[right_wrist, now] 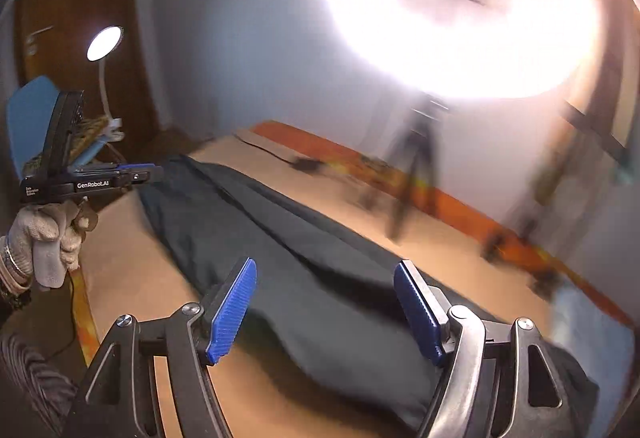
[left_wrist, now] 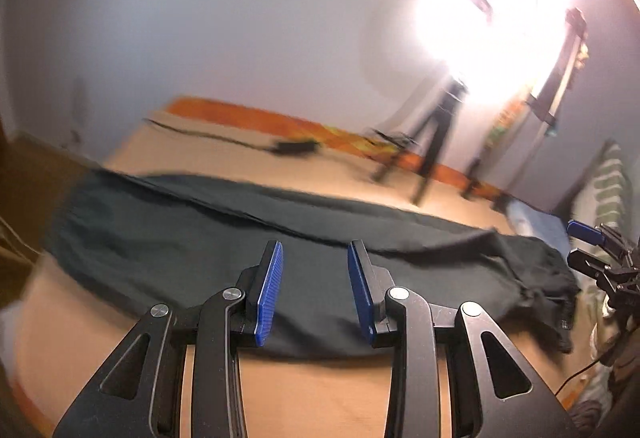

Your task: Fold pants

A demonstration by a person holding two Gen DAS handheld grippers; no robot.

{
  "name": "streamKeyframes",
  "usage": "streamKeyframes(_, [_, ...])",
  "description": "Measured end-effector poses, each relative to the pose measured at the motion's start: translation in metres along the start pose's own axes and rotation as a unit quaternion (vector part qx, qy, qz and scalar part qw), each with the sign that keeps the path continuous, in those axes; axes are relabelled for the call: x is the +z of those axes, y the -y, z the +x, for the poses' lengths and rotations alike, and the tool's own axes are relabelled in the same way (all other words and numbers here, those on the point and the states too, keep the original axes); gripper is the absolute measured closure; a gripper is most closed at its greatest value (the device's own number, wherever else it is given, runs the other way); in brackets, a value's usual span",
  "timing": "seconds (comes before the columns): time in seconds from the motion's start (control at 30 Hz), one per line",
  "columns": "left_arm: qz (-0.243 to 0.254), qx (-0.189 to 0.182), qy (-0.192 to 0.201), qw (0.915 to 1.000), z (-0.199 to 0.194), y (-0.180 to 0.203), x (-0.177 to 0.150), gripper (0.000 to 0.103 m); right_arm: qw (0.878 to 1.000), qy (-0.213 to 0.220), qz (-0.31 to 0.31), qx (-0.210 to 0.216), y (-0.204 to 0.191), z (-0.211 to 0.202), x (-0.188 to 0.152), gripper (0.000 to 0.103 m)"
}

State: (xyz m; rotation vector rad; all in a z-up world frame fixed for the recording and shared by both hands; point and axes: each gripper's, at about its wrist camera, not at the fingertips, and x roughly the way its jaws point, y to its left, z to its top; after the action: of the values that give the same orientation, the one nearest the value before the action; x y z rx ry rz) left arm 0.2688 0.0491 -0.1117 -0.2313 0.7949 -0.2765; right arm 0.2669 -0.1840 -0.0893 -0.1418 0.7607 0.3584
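Dark fabric: the pants (left_wrist: 304,258) lie flat as one long band on the tan table (left_wrist: 320,390), apparently already folded lengthwise, leg on leg.
Long axis: in my left wrist view it runs left to right across the picture; in my right wrist view it runs from near right to far left.
Left gripper (left_wrist: 316,290): jaws parted, nothing between the pads, hanging over the near edge of the band about midway along it.
Right gripper (right_wrist: 326,308): jaws wide apart, empty, over the end of the band nearest to it.
Which end is waist: I cannot tell; the right-hand end in the left view is bunched.
Nearer hand: I judge each gripper closest to its own stretch, the right at an end, the left toward the middle.
Edges: the band's near edge lies just inside the table's near edge.
Open room: bare table beyond the far edge, up to a dark cable (left_wrist: 224,136) and a tripod (left_wrist: 436,142).
Next move, my judgement: take one end and carry it along the long axis onto the other.
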Motion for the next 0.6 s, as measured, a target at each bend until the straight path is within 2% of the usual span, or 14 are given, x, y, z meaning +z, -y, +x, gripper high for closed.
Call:
streamKeyframes(0.13, [0.017,-0.025,-0.043,0.9986,0.034,0.045,-0.028,0.071,0.998,-0.008,0.044,-0.034,0.059,-0.037,-0.043,0.029])
streamKeyframes(0.33, [0.064,-0.047,-0.065,0.9947,0.063,0.114,-0.048,0.071,0.993,-0.039,0.072,-0.083,0.119,-0.07,-0.102,0.029])
streamKeyframes(0.5, [0.081,-0.062,-0.088,0.9909,0.093,0.15,-0.05,0.071,0.992,-0.058,0.072,-0.087,0.145,-0.09,-0.138,0.029])
streamKeyframes(0.6, [0.074,-0.061,-0.104,0.99,0.108,0.154,-0.051,0.071,0.993,-0.076,0.054,-0.078,0.146,-0.095,-0.158,0.029])
